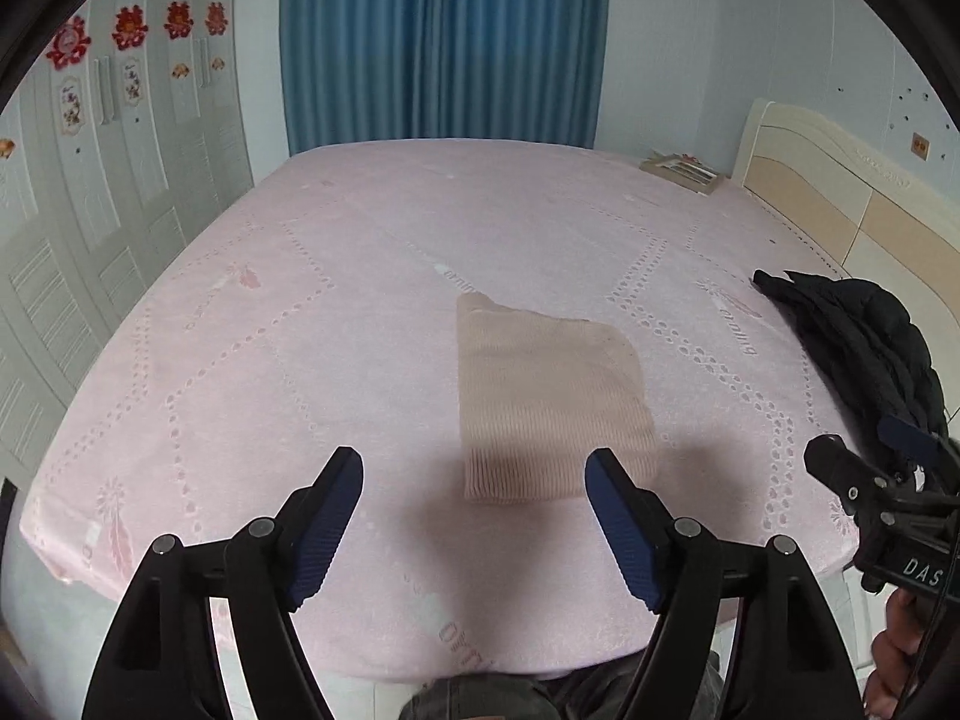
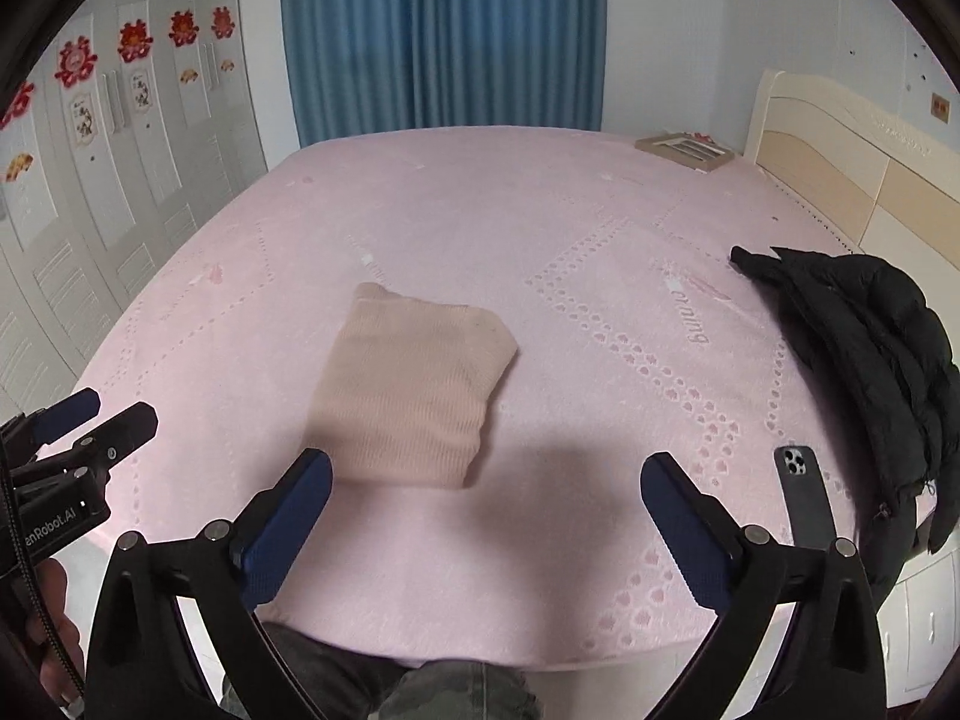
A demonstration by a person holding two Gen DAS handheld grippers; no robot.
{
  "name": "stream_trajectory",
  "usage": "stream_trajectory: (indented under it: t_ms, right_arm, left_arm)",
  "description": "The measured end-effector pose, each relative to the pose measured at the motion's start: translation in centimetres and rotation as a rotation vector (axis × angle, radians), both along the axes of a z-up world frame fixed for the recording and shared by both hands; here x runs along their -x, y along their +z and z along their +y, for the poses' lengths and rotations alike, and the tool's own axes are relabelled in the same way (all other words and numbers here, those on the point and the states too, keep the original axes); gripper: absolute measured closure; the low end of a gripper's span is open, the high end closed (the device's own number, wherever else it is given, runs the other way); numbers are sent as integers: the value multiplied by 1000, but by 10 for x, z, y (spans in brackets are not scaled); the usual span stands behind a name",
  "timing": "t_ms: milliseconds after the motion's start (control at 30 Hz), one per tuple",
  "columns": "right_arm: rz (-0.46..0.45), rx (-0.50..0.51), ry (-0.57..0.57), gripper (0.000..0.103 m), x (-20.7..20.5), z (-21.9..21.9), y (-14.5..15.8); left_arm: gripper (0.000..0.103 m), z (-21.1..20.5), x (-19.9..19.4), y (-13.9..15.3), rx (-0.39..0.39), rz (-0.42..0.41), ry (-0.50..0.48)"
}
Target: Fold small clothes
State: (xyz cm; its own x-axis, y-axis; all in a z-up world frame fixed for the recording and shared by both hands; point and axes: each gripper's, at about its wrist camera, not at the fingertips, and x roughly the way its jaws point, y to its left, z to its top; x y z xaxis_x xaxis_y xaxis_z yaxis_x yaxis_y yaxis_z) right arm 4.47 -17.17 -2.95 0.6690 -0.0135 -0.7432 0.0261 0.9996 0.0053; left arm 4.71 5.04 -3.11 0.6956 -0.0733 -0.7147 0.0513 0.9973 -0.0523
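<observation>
A beige ribbed knit garment lies folded into a compact rectangle on the pink bedspread; it also shows in the right wrist view as the same garment. My left gripper hovers above the bed near its front edge, jaws open, nothing between them, the garment just beyond. My right gripper is open wide and empty, raised above the bed to the right of the garment's near edge. Each gripper shows at the edge of the other's view: the right gripper and the left gripper.
A black puffy jacket lies heaped at the bed's right side by the cream headboard. A dark phone lies on the bed near the right gripper. A flat box sits at the far corner. White wardrobe left, blue curtain behind.
</observation>
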Motion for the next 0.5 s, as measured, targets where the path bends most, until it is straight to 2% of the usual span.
stream_trajectory:
  t_ms: [133, 500]
  right_arm:
    - [10, -34, -5, 0, 7, -1, -3]
    - [4, 5, -23, 1, 25, 7, -1]
  left_arm:
    - [28, 4, 7, 3, 1, 5, 7]
    - [28, 7, 22, 11, -7, -22, 15]
